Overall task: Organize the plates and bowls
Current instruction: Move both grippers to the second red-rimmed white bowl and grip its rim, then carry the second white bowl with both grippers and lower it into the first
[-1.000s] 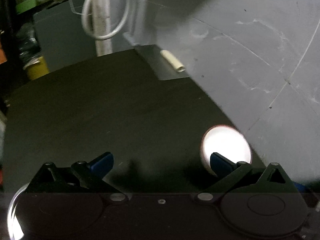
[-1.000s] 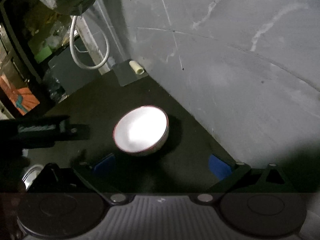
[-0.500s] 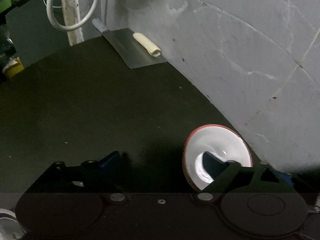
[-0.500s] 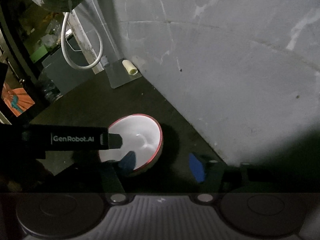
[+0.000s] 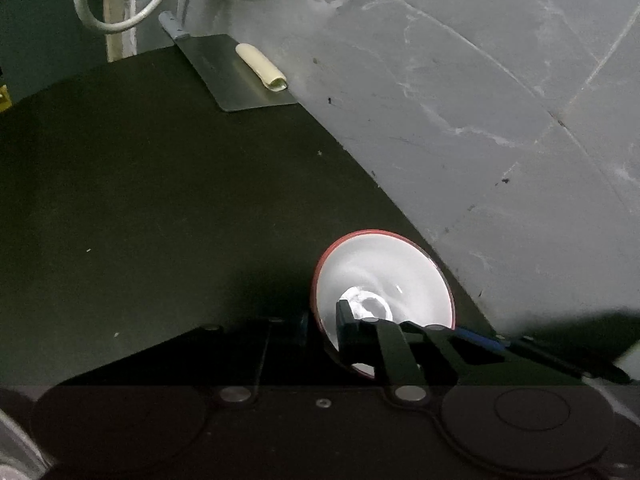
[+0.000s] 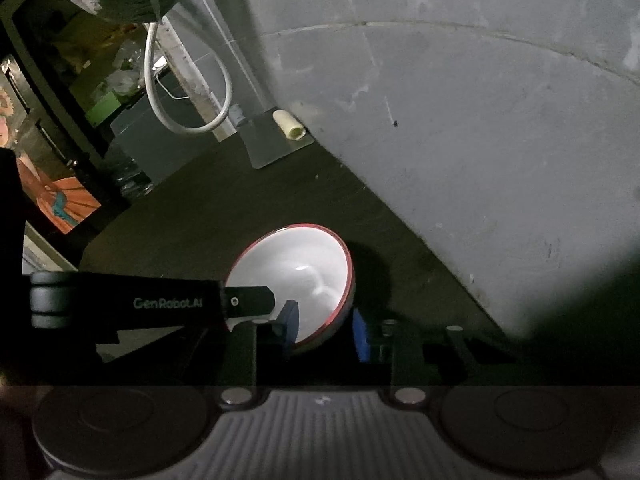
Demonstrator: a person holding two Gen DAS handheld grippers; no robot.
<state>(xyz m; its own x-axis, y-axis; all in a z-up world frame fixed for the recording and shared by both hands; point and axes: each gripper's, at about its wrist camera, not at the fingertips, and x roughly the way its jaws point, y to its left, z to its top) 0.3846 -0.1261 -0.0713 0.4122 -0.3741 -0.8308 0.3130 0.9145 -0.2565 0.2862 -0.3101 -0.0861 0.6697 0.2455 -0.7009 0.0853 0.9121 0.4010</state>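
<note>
While both grippers sat low over the dark table (image 5: 168,184), 1 white bowl (image 5: 384,276) with a red rim stood at about 4 o'clock in the left wrist view, just beside the grey wall (image 5: 480,100). The left gripper (image 5: 322,332) had just been closing, its jaws now nearly together with the near-left bowl rim between them: 1 finger (image 5: 348,332) was inside the bowl, the other outside against the dark wall of the bowl, so it looked clamped on the rim, though the outer pad was lost in shadow. In the right wrist view the same bowl (image 6: 296,268) sat at 6 o'clock, tilted so its opening faced the camera's left. The right gripper (image 6: 326,332) had also just been closing: its left blue pad (image 6: 290,320) lay inside the bowl, the right blue pad (image 6: 360,336) outside the red rim, the bowl's near-right wall pinched between them. The left gripper's black body, lettered GenRobot.AI, came in from 9 o'clock and met the bowl's left rim. At 12 o'clock on the table lay a flat metal sheet (image 5: 236,76) with a cream roll (image 5: 262,66) on it, touching the wall. A white cable loop (image 6: 180,92) hung at 11 o'clock by a pale post (image 5: 116,8).
</note>
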